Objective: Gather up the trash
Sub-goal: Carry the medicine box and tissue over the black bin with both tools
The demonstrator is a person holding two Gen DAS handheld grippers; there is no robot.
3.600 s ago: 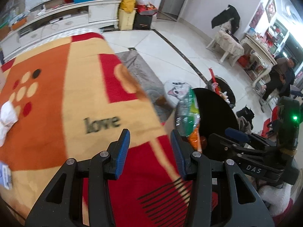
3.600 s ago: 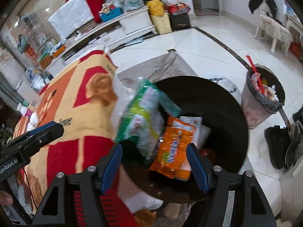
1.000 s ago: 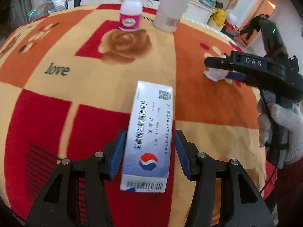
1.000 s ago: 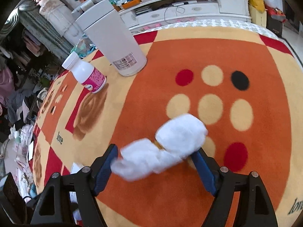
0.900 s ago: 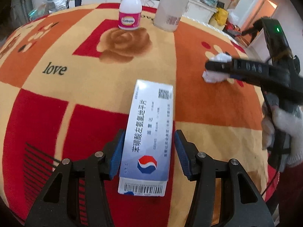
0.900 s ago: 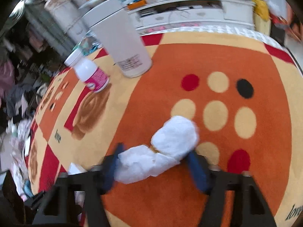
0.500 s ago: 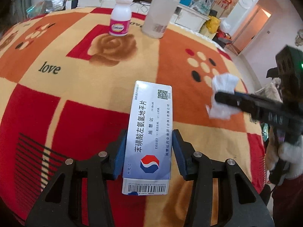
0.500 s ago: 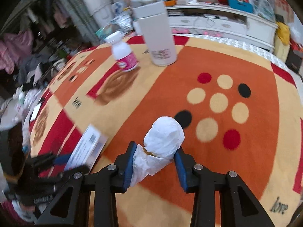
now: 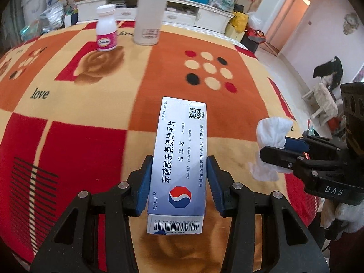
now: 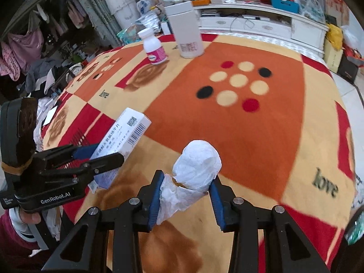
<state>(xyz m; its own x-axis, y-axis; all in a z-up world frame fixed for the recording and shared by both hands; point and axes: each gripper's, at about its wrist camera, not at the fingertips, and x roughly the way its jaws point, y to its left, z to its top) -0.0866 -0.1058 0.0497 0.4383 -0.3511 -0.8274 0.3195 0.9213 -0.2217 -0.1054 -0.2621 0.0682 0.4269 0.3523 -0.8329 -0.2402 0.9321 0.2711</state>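
Medicine box (image 9: 179, 159) pinched flat between left gripper (image 9: 178, 179) fingers, centre frame; crumpled tissue (image 10: 193, 170) squeezed by right gripper (image 10: 185, 195) fingers, lower centre. Both lifted over patterned tabletop (image 10: 261, 136); pill bottle (image 10: 154, 47), white canister (image 10: 186, 29) upper centre.

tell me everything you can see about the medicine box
The medicine box is a long, flat white-and-pale-blue carton printed with Chinese text, a QR code, a red-and-blue octagonal logo and an end barcode. It is intact and closed, clamped by its long sides in the left gripper, lifted clear of the patterned blanket.
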